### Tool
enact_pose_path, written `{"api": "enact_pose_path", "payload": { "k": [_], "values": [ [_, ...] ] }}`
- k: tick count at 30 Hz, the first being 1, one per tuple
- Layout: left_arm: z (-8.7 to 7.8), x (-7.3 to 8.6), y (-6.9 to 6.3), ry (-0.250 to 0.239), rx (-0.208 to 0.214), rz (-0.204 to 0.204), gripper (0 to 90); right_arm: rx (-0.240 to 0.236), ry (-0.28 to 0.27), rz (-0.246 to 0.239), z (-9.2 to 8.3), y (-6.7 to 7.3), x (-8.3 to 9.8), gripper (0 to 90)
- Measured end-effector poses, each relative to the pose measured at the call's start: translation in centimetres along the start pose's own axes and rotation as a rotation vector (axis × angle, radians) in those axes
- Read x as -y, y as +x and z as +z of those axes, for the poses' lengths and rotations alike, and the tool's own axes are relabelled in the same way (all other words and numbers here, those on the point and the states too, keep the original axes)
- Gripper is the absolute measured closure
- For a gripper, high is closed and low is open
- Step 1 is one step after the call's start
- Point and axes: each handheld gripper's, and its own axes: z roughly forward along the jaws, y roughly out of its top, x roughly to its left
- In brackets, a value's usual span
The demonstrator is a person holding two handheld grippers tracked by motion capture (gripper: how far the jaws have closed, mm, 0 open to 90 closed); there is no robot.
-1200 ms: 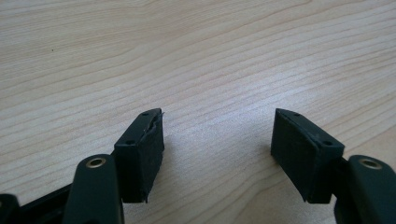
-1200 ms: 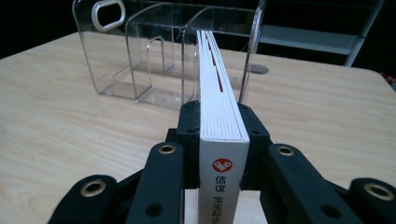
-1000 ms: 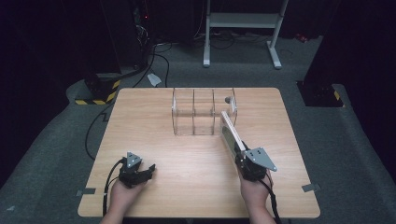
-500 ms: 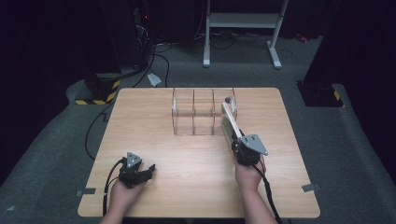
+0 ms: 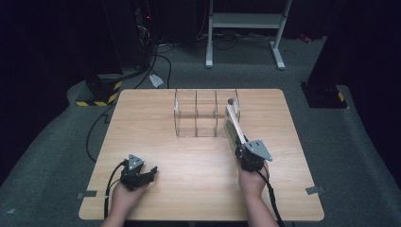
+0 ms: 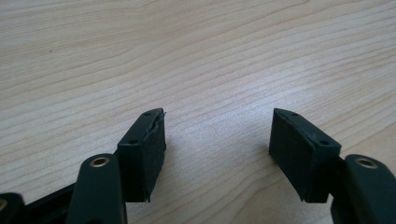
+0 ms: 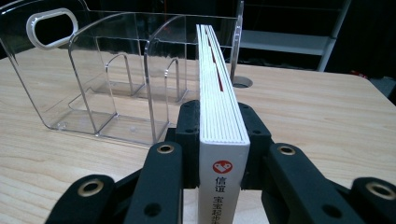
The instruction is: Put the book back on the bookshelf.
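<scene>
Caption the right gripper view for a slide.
Right gripper clamps a white book upright on edge, its far end at the clear acrylic organizer's rightmost slot.

A divided rack point(image 5: 206, 113) stands toward the far middle of the tabletop point(image 5: 189, 156). A book point(image 5: 234, 127) lies at the rack's right end, its far end at the rightmost compartment, its near end in the right gripper point(image 5: 246, 153). The left gripper point(image 5: 142, 174) sits well apart at the near left.

A light wooden table point(image 5: 156, 127) fills the middle of the high view on grey carpet point(image 5: 359, 156). At twelve o'clock beyond it stands a white metal stand point(image 5: 243, 21); at about ten o'clock sits a black box with yellow-and-black hazard stripes point(image 5: 101, 90), with black cables point(image 5: 158, 59) trailing at eleven o'clock.
</scene>
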Motion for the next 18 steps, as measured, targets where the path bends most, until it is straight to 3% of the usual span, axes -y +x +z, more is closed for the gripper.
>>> {"api": "enact_pose_path", "payload": {
  "k": [11,18],
  "values": [
    [0.0,0.0,0.0,-0.001,0.0,0.0,36.2,-0.007,0.01,0.009,0.0,-0.2,0.5,69.5],
    [0.0,0.0,0.0,0.0,0.0,0.0,36.2,-0.019,0.061,0.014,-0.1,-0.3,1.5,61.9]
  ]
}}
